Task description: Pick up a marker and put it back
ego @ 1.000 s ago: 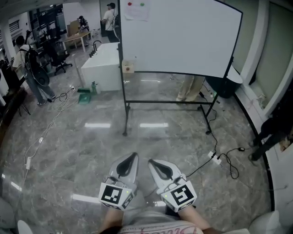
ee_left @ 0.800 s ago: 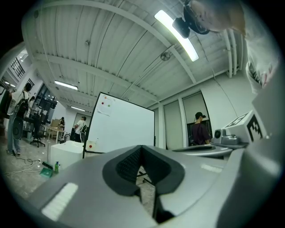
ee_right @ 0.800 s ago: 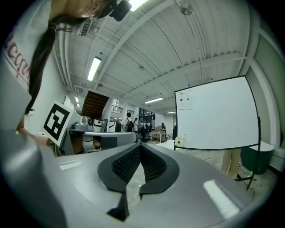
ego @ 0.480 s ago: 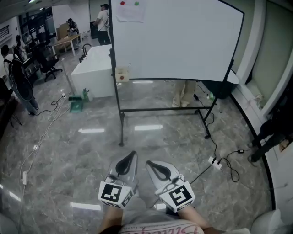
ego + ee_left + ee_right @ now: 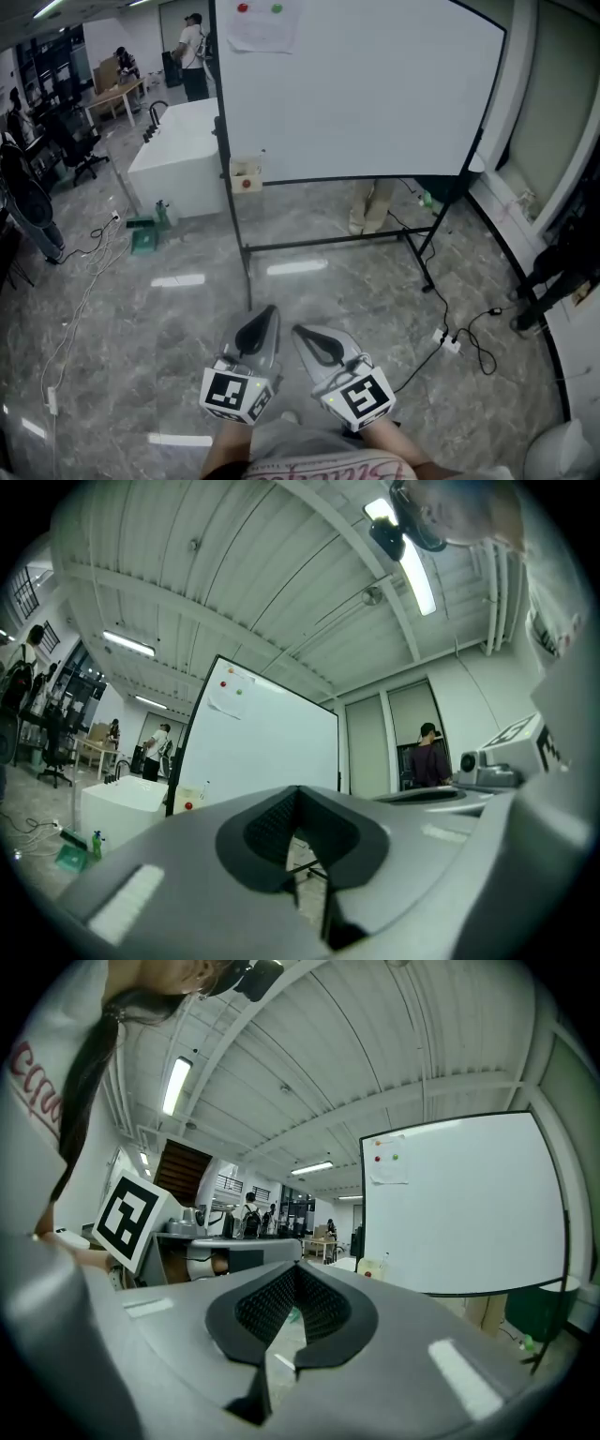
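A large whiteboard (image 5: 356, 84) on a black wheeled stand faces me across the marble floor. On its left post hangs a small pale box (image 5: 246, 175) with a red spot, and a thin white marker (image 5: 383, 1259) stands up from it. My left gripper (image 5: 268, 313) and right gripper (image 5: 300, 332) are held side by side low in the head view, far short of the board. Both are shut with nothing between the jaws. The board also shows past the shut left gripper (image 5: 298, 792) and the shut right gripper (image 5: 295, 1269).
The stand's black legs and crossbar (image 5: 328, 242) reach over the floor ahead. A cable and power strip (image 5: 448, 341) lie at the right. A white counter (image 5: 178, 155), a green container (image 5: 142, 236), desks and several people are at the back left. Dark gear (image 5: 553, 272) stands by the right wall.
The whiteboard has grown larger and shifted left in the head view as I came closer to it. Both grippers stay shut and together in front of me.
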`<state>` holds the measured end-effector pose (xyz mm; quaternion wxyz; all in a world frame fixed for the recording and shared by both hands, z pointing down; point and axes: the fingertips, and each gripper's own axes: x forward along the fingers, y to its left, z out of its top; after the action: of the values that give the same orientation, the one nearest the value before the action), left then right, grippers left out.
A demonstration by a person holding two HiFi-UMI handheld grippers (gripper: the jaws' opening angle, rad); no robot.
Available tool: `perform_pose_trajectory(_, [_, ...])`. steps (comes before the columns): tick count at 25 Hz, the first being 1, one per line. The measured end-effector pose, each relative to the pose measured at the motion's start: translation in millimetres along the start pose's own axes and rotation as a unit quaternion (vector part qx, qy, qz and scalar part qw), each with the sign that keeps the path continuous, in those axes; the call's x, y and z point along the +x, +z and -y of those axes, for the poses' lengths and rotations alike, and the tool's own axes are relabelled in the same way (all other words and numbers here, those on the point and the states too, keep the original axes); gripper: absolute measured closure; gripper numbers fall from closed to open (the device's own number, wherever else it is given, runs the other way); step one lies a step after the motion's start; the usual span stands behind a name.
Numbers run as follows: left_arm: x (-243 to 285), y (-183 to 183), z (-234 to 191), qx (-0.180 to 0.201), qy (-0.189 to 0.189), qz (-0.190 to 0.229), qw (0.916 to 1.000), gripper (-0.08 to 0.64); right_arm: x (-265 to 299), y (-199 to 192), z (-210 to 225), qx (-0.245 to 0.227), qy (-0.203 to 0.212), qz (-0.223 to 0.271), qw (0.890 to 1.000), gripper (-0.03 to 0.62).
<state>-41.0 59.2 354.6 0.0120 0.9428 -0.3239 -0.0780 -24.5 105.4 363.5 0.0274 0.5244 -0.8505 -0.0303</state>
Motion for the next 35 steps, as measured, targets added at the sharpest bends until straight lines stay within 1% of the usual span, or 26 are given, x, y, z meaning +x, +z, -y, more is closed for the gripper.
perform_pose_trajectory(3, [9, -9, -15, -0.01, -0.001, -0.01, 0.9999, 0.561, 16, -6, 7, 0.007, 0.002, -0.007, 1.0, 0.592])
perform_pose_trajectory(7, [24, -18, -32, -0.014, -0.004, -0.017, 0.9997, 0.56, 38, -17, 20, 0.021, 0.005, -0.018, 1.0, 0.591])
perform_pose_trajectory(12, [51, -32, -57, -0.013, -0.003, -0.03, 0.9995, 0.561, 68, -33, 49, 0.033, -0.007, -0.035, 0.999, 0.592])
perform_pose_trajectory(15, [73, -38, -77, -0.011, 0.002, -0.039, 0.9992, 0.561, 93, -40, 71, 0.04, -0.007, -0.039, 0.998, 0.591])
perform_pose_trajectory(20, [125, -30, -118, 0.001, 0.01, -0.03, 0.9995, 0.56, 147, -33, 118, 0.028, -0.003, -0.03, 0.999, 0.591])
perform_pose_trajectory(25, [187, -21, -159, 0.009, 0.024, -0.015, 0.9995, 0.561, 199, -25, 171, 0.013, 0.018, -0.033, 0.999, 0.591])
perform_pose_trajectory(28, [217, -16, -178, 0.02, 0.031, -0.005, 0.9993, 0.561, 228, -19, 201, 0.006, 0.025, -0.025, 0.999, 0.591])
perform_pose_trajectory(32, [244, -20, -197, 0.021, 0.039, -0.007, 0.999, 0.561, 255, -19, 221, 0.007, 0.034, -0.017, 0.999, 0.591])
perform_pose_trajectory(35, [255, -26, -207, 0.017, 0.041, -0.013, 0.9989, 0.561, 269, -27, 231, 0.021, 0.035, -0.02, 0.999, 0.591])
